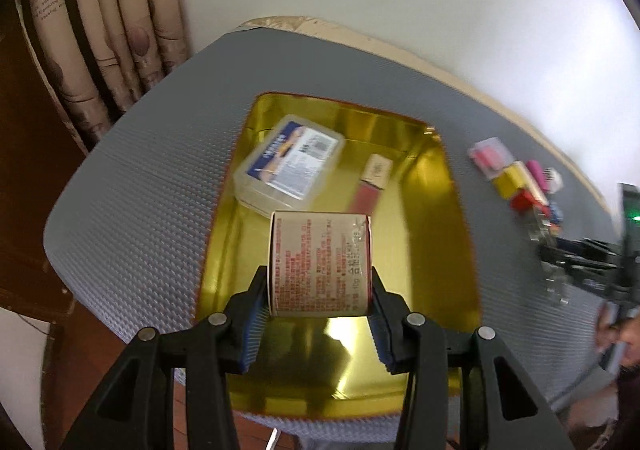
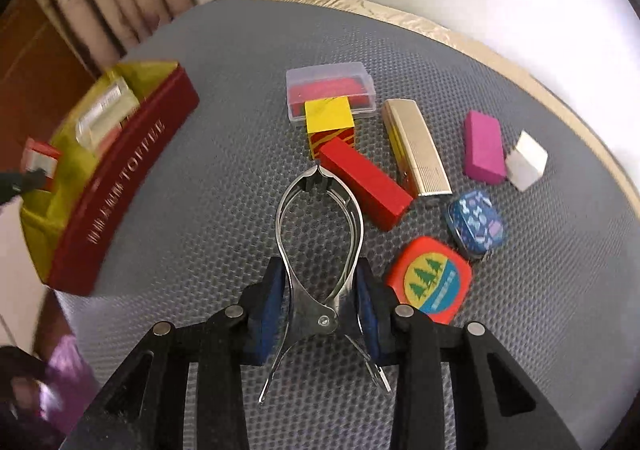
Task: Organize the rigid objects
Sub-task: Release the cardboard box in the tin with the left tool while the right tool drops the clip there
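Note:
My left gripper (image 1: 320,278) is shut on a small cardboard box (image 1: 320,250) printed with red text, held above the gold-lined tray (image 1: 440,186). In the tray lie a clear plastic case (image 1: 288,162) and a small red and tan box (image 1: 370,182). My right gripper (image 2: 320,270) points down at the grey mat, its blue pads pressed on both arms of a metal clip (image 2: 316,302) that lies flat. The clip's tip touches a red block (image 2: 366,182). The tray (image 2: 120,186) shows its red outer wall at the left of the right wrist view.
Right of the clip lie a yellow block (image 2: 330,122), a clear case with a red insert (image 2: 330,84), a gold metal bar (image 2: 416,146), a pink block (image 2: 483,148), a white block (image 2: 526,160), a blue tin (image 2: 476,224) and a red tin (image 2: 432,278). Curtains hang behind the table.

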Motion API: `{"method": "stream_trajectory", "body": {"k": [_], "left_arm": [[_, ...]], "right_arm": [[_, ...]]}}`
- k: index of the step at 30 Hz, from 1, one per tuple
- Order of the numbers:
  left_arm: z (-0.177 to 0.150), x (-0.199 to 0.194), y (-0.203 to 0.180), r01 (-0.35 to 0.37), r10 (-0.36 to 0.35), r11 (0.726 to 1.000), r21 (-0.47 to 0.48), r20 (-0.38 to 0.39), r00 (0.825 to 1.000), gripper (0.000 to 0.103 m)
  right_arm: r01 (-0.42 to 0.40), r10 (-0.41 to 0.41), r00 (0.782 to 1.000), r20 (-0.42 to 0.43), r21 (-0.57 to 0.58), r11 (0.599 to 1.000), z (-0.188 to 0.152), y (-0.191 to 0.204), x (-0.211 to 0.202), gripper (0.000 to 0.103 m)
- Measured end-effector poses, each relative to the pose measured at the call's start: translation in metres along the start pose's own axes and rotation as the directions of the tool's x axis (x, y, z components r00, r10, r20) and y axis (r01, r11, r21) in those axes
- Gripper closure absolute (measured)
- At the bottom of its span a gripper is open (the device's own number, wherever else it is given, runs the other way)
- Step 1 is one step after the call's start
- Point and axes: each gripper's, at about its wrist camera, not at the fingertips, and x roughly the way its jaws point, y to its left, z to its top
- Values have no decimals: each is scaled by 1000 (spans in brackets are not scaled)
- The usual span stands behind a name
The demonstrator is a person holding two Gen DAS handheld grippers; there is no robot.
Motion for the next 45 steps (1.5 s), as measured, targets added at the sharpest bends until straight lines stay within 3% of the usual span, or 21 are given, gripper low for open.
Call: {"method": "stream_trajectory", "body": {"k": [7,12,15,22,30,36,40,45], "left_arm": [[7,22,8,-78,78,997,29,8,997,56],[8,20,16,-42,42,999,-1,7,999,55],[4,0,19,-34,37,998,-54,48,998,55],[-24,-58,21,-128,149,983,-132,171,974,50],[-37,-76,25,-168,204,975,-147,279,938,50],[-37,-63,25,-137,164,983,-123,237,958,50],[-37,-58,20,-145,165,984,-102,235,958,50],[-38,-53,18,-155,172,984,-91,224,959,50]], "right_arm": [[-79,76,996,44,76,994,2,-3,-24,71],[-170,161,984,77,118,978,10,16,-38,71],[-241,229,968,102,137,961,24,39,-46,71],[-399,391,917,82,238,886,72,98,-27,71],[-329,351,936,-8,333,884,104,153,35,71],[-294,331,943,-23,407,865,111,158,61,71],[-288,329,944,-20,439,851,110,157,67,68],[-326,335,940,56,433,840,105,147,52,66]]}}
